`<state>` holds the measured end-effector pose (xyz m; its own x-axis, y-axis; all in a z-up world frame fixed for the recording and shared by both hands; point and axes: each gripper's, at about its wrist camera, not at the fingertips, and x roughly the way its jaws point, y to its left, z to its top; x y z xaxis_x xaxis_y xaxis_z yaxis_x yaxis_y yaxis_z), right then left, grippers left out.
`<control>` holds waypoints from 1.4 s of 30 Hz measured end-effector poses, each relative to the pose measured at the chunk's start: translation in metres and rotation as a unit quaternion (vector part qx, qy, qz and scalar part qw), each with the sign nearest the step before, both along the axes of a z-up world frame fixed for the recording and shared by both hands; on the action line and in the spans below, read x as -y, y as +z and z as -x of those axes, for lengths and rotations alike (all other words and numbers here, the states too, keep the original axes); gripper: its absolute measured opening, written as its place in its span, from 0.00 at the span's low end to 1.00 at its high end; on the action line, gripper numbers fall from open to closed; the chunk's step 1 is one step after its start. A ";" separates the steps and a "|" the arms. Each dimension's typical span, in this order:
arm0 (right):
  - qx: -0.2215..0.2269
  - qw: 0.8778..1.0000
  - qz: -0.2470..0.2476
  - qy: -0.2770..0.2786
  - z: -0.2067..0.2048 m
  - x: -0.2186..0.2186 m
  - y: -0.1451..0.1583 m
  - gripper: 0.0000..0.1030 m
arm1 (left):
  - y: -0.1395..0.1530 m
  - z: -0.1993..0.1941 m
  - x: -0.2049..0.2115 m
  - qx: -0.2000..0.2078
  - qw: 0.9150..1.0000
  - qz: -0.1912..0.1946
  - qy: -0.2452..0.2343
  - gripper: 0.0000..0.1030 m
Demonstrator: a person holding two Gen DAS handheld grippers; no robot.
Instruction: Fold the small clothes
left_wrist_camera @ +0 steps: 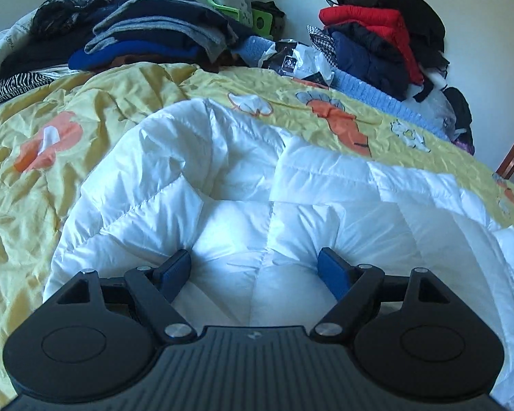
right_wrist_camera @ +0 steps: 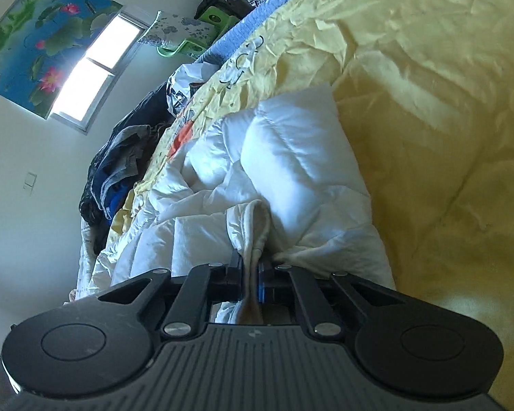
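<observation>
A white quilted puffer garment (left_wrist_camera: 257, 171) lies crumpled on a yellow flowered bedspread (left_wrist_camera: 34, 205). In the left wrist view my left gripper (left_wrist_camera: 255, 263) is low over the garment with its jaws wide apart. A padded bulge of white fabric sits between the blue pads (left_wrist_camera: 332, 267), whose tips sink into the cloth on either side. In the right wrist view, rolled sideways, my right gripper (right_wrist_camera: 252, 263) is shut on a cream-lined edge of the same white garment (right_wrist_camera: 291, 157). That edge loops up out of the jaws. The bedspread (right_wrist_camera: 428, 137) fills the right of this view.
A stack of dark blue and grey clothes (left_wrist_camera: 154, 30) lies at the back left. A heap of red, navy and black jackets (left_wrist_camera: 377, 30) is at the back right, with a plastic bag (left_wrist_camera: 298, 58) and a blue knit (left_wrist_camera: 377, 92) between. A window (right_wrist_camera: 89, 72) glares.
</observation>
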<state>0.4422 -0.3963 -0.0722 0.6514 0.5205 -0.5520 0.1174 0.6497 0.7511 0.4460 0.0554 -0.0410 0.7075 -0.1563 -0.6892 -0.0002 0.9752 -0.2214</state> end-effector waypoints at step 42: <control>0.087 0.965 0.219 0.112 -0.008 -0.106 0.024 0.54 | 0.003 0.067 0.090 0.048 0.978 -0.142 -0.144 0.83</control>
<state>0.4501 -0.2898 -0.0485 0.6529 0.4007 -0.6427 -0.1657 0.9036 0.3950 0.3792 -0.0350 -0.0382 0.7252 -0.1717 -0.6668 0.2920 0.9537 0.0720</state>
